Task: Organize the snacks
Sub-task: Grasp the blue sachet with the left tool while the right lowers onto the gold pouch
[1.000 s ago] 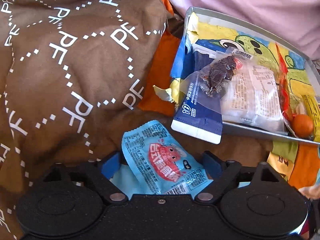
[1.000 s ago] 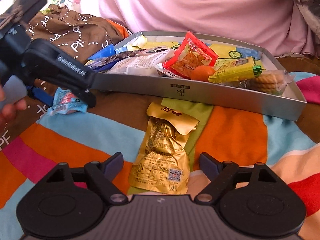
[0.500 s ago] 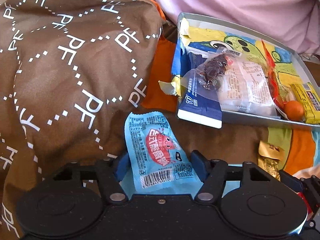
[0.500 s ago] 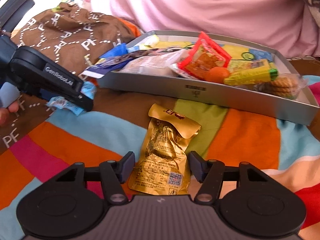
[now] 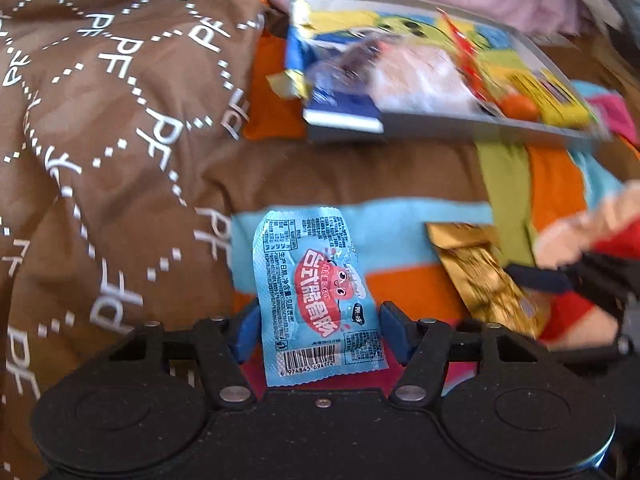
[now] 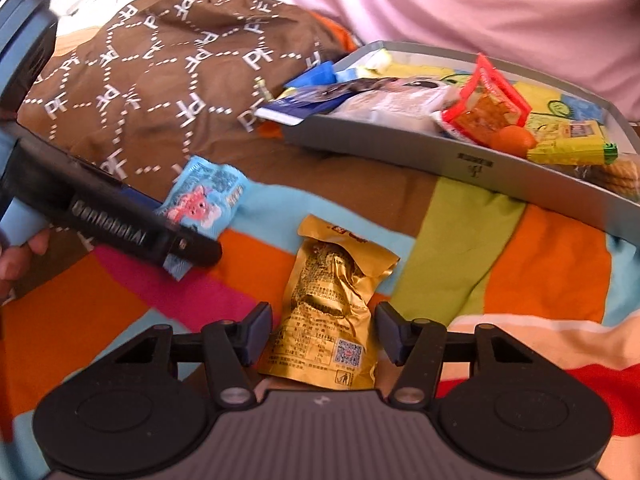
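On my left, my left gripper (image 5: 314,332) clamps the blue packet (image 5: 316,300); thin film may slip. Right gripper (image 6: 324,334), jaws apart, straddles the gold packet (image 6: 328,316), which may crumple. Beyond, the tray (image 6: 460,158) is crowded; its near wall could snag packets.

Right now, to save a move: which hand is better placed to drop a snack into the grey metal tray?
Left. The left tongs grip the light-blue plastic packet; the right tongs only straddle the gold foil pouch, which lies flat on the striped blanket.
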Available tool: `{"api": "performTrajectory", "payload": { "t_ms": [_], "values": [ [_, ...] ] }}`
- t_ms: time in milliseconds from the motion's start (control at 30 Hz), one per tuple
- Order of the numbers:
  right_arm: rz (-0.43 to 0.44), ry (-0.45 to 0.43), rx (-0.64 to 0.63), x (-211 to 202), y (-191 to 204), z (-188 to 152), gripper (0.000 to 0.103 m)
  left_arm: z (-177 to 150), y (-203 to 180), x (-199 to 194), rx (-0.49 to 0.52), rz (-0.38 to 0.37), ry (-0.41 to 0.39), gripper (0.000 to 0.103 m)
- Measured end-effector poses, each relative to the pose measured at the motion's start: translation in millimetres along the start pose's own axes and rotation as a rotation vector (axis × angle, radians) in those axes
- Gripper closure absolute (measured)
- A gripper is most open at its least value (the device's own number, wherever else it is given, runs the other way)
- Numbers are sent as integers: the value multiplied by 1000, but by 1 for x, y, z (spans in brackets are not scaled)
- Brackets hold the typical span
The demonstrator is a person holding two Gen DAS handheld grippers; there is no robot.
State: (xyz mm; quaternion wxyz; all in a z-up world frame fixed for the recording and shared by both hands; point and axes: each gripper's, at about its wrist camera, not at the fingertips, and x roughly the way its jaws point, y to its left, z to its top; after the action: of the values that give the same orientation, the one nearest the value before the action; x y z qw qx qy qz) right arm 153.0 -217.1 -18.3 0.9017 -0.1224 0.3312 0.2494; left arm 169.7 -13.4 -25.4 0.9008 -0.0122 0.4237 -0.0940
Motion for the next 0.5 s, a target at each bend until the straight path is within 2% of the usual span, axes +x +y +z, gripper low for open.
{"api": "performTrajectory", "payload": {
  "t_ms": [233, 300, 367, 500],
  "values": [
    [29, 40, 19, -17, 4, -7, 38, -21, -13, -12, 93, -71, 47, 37],
    [19, 35, 18, -20, 5, -9, 37, -20, -17, -11, 117, -62, 53, 37],
    [3, 29, 10, -18, 6, -9, 30, -18, -20, -9, 118, -47, 59, 35],
    [-23, 18, 25, -14, 6, -12, 26, -13, -26, -3, 141, 3, 56, 26]
  ]
}}
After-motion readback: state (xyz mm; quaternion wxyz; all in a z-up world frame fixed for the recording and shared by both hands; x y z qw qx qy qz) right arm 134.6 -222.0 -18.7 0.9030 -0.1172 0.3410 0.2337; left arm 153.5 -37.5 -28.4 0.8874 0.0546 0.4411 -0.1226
